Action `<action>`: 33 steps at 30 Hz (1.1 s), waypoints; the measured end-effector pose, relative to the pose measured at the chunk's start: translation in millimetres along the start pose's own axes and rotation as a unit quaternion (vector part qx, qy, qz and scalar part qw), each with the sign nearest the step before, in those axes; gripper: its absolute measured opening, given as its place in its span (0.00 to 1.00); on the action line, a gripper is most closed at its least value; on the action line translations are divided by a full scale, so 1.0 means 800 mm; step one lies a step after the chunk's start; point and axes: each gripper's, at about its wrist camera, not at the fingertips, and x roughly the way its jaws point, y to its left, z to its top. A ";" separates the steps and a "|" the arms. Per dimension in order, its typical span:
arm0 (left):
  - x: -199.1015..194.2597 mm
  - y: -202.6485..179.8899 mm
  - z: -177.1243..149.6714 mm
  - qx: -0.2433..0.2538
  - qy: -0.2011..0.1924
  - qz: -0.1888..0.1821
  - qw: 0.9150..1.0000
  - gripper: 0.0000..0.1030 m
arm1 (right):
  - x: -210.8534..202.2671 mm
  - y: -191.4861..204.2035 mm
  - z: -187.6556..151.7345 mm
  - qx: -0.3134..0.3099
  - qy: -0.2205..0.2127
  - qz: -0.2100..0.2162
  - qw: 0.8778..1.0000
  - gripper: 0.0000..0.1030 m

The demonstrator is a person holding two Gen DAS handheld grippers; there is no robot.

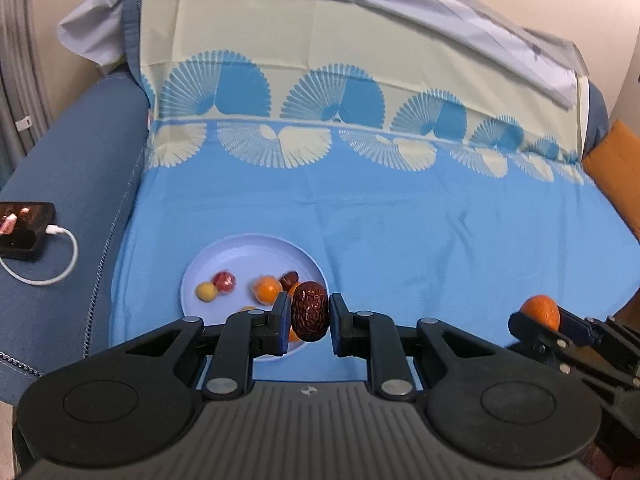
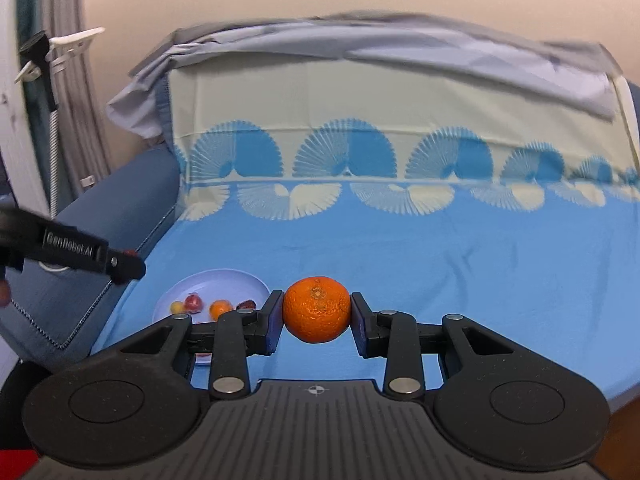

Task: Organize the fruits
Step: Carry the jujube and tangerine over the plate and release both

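Observation:
My left gripper (image 1: 310,318) is shut on a wrinkled dark red date (image 1: 310,316), held above the near right rim of a pale blue plate (image 1: 240,252). The plate holds several small fruits: a yellow one (image 1: 206,292), a red one (image 1: 224,281), an orange one (image 1: 267,289) and another date (image 1: 289,279). My right gripper (image 2: 317,316) is shut on a mandarin orange (image 2: 317,308), held over the blue cloth to the right of the plate (image 2: 224,280). The mandarin also shows in the left wrist view (image 1: 541,312). The left gripper shows at the left of the right wrist view (image 2: 132,266).
A blue patterned cloth (image 1: 400,220) covers a sofa seat and back. A dark blue armrest (image 1: 72,184) on the left carries a phone (image 1: 24,228) with a white cable. A grey sheet (image 1: 360,4) drapes over the backrest. An orange-brown surface (image 1: 612,168) lies at right.

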 end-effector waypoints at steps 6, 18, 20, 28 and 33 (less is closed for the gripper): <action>-0.007 0.025 -0.004 -0.020 0.000 0.010 1.000 0.21 | 0.003 0.015 0.002 -0.015 -0.001 0.007 1.000 0.35; -0.003 0.071 0.004 -0.045 0.007 0.030 0.999 0.21 | 0.031 0.044 0.008 -0.037 0.027 0.029 0.999 0.35; -0.002 0.075 0.006 -0.039 -0.004 0.039 0.998 0.21 | 0.039 0.050 0.009 -0.044 0.026 0.032 0.998 0.35; 0.033 0.097 0.019 -0.064 0.026 0.055 0.996 0.21 | 0.078 0.064 0.017 -0.039 0.054 0.049 0.997 0.35; 0.056 0.107 0.026 -0.064 0.031 0.064 0.995 0.21 | 0.108 0.069 0.017 -0.038 0.070 0.057 0.995 0.35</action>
